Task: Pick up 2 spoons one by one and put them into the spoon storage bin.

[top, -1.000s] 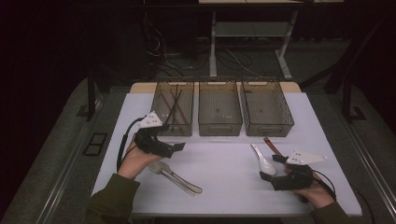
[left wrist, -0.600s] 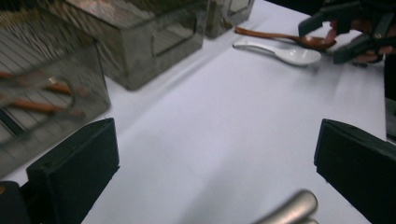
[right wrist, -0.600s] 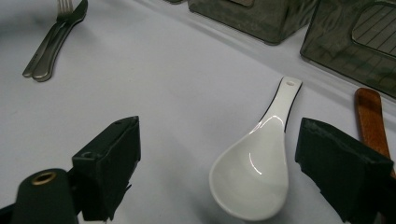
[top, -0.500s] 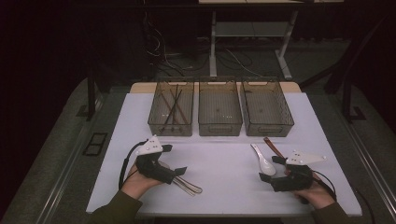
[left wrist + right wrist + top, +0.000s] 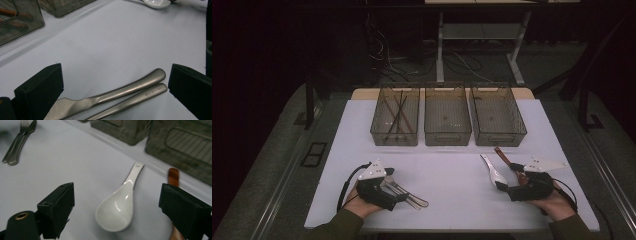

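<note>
Left gripper view looks down between the left gripper's (image 5: 113,87) two black fingers (image 5: 40,90), which stand wide apart with nothing between their pads. Under the gap lie two brushed steel cutlery handles (image 5: 140,86), side by side and touching, flat on the white surface (image 5: 105,42). That closeness is the main hazard, to my eye: closing here could catch both handles at once, or pinch one and skid the other away. Because they lie flat, the fingers may also ride over the metal and come up empty.

From the high view, the steel pair (image 5: 409,194) sits near the left gripper (image 5: 384,192) at the near left, well short of the three dark mesh bins (image 5: 447,117) at the far side; the left bin holds thin dark sticks (image 5: 396,114).

The right gripper (image 5: 117,212) is likewise spread, unloaded, over a glossy white ceramic soup spoon (image 5: 120,206). A reddish-brown wooden handle (image 5: 173,176) lies just beside its right finger (image 5: 185,210), so closing could nudge it, and the smooth bowl may slip or spin out of a pinch.
</note>
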### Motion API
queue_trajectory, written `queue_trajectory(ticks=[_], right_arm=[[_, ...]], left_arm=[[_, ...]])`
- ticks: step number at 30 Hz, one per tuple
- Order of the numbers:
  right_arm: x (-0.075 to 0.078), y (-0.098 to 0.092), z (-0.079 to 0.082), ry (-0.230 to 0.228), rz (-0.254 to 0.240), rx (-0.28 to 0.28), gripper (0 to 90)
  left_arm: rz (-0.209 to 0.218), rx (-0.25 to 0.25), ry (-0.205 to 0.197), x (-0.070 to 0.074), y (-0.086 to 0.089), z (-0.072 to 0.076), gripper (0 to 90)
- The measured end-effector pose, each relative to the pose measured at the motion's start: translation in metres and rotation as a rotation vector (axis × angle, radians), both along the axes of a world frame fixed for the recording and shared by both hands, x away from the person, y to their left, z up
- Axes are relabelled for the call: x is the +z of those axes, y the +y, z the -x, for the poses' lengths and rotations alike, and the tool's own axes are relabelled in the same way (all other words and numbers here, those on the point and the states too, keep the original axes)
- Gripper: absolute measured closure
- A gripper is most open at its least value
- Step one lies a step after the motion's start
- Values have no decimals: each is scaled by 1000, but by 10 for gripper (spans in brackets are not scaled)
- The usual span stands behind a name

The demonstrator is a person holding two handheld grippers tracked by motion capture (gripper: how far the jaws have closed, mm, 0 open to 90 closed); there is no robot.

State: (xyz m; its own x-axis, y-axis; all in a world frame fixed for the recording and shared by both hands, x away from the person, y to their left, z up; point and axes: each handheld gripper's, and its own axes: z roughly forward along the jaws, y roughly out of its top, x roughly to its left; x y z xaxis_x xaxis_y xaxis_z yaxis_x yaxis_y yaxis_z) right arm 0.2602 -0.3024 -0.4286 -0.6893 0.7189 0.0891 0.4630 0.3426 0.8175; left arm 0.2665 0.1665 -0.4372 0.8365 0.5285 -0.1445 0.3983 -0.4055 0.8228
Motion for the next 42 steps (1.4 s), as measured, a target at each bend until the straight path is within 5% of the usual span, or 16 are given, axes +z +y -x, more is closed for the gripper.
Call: queue_trajectory(ticks=[25, 42], right_arm=[[12, -38, -17, 38, 55, -95, 147], [-3, -61, -15, 151, 80, -138, 357]], left_arm=[[12, 14, -22, 1, 7, -2, 0], [14, 16, -22, 0, 9, -2, 0]])
